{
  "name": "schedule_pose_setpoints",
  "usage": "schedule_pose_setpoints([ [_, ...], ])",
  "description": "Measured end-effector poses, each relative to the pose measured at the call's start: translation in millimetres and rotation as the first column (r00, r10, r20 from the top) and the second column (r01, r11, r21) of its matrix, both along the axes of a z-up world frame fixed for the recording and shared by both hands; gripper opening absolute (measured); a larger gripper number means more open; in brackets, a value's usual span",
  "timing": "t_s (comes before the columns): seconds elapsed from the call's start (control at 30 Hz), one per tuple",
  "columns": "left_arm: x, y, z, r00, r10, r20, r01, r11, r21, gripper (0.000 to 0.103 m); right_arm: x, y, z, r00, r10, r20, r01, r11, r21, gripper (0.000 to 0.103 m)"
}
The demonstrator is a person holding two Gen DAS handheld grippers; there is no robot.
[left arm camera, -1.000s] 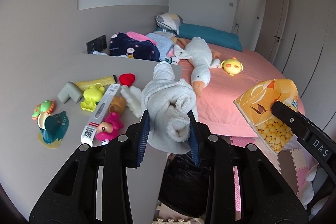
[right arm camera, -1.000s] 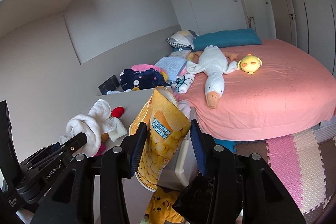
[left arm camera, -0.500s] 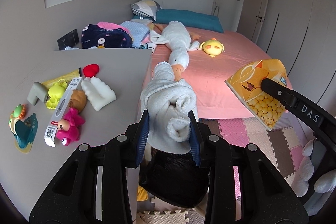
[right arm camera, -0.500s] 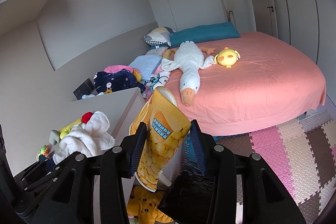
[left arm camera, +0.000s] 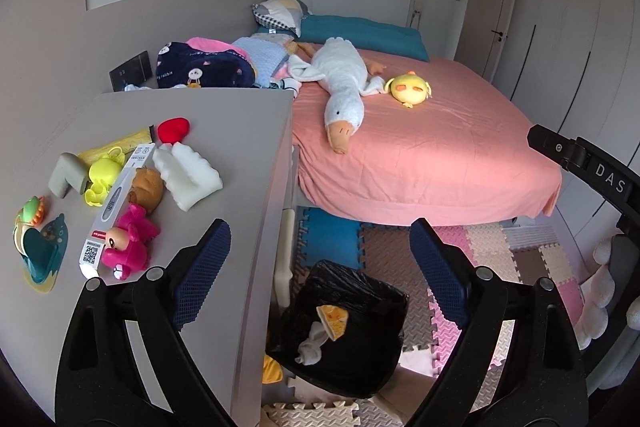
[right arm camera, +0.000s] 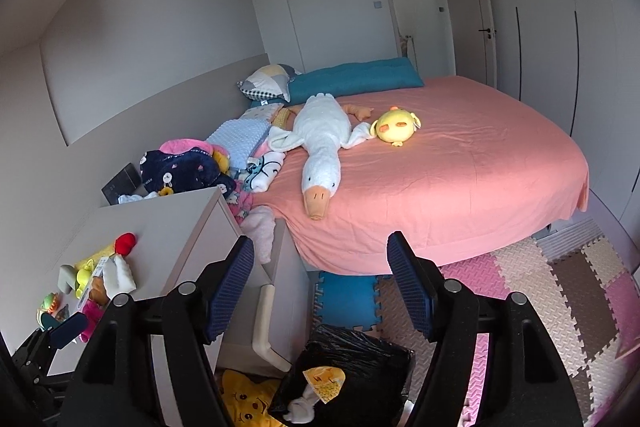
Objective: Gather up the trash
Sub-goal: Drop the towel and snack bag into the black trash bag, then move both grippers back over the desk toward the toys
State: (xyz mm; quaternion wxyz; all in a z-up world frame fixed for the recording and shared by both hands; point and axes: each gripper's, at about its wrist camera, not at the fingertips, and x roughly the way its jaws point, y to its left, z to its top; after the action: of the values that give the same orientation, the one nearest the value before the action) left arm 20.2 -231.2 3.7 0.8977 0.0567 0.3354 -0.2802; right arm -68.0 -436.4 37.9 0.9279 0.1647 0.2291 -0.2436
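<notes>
Two grippers hang over the black-lined trash bin [left arm camera: 340, 331], and both have just been opening: the left gripper [left arm camera: 320, 259] stands spread wide with nothing between its blue-padded fingers [left arm camera: 204, 259], and the right gripper [right arm camera: 320, 287] is parted as well, jaws bare. Down in the bin lie the task's pieces: a crumpled white cloth wad [left arm camera: 312, 345] and, resting partly over it, a yellow-orange snack bag printed with round puffs [left arm camera: 333, 319]. From the right wrist view the same bag [right arm camera: 325, 383] shows its puff print clearly, the white wad [right arm camera: 301, 407] just below it (both sit against the black liner).

Writing now: white capitals "DAS" read along the right gripper's black arm [left arm camera: 592, 171] at the edge of the left wrist view. On the grey bedside cabinet top [left arm camera: 224, 131] a long white box [left arm camera: 116, 203] carries a QR code and small print too fine to read. Pale lettering runs across a navy plush cushion with rabbit figures [left arm camera: 204, 67], also too small to make out.

Beside the bin on the foam floor mat [right arm camera: 532, 291] lies a yellow plush with a printed face [right arm camera: 244, 399].
</notes>
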Motion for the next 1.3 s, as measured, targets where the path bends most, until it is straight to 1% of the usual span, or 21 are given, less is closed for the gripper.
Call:
schedule_pose_setpoints([
  [0.13,-0.6,0.9,1.4,1.0,-0.012,-0.006,0.012,1.0,-0.009,0.088,0.8,1.8,0.0,1.0,0.006,-0.002,-0.006,1.0,0.008,0.07],
  [0.33,-3.9,-0.8,2.7,1.0,-0.024,0.002,0.024,1.0,-0.002,0.088,1.8,7.7,0.9,1.0,0.03,-0.001,-0.03,0.999,0.016,0.07],
  [0.5,0.7,6.8,3.9,1.0,0.004,0.004,-0.004,1.0,0.005,0.088,8.3,18.5,2.9,0.998,0.07,0.0,-0.07,0.997,0.017,0.07],
  [0.63,5.6,19.0,5.7,0.999,0.033,0.001,-0.033,0.999,-0.006,0.089,18.2,31.7,1.8,0.994,0.107,-0.013,-0.107,0.994,0.012,0.07],
  [0.8,12.6,38.7,6.6,0.997,0.08,0.007,-0.08,0.997,-0.001,0.089,31.9,47.6,-3.2,0.988,0.15,-0.024,-0.149,0.988,0.031,0.07],
  [0.97,22.1,69.6,7.8,0.99,0.143,0.016,-0.143,0.99,0.01,0.089,46.5,66.7,-8.4,0.98,0.2,-0.025,-0.198,0.979,0.046,0.07],
  [1.3,35.9,123.9,6.0,0.969,0.248,0.01,-0.248,0.969,0.02,0.089,75.7,115.4,-16.3,0.948,0.314,-0.056,-0.311,0.949,0.044,0.07],
])
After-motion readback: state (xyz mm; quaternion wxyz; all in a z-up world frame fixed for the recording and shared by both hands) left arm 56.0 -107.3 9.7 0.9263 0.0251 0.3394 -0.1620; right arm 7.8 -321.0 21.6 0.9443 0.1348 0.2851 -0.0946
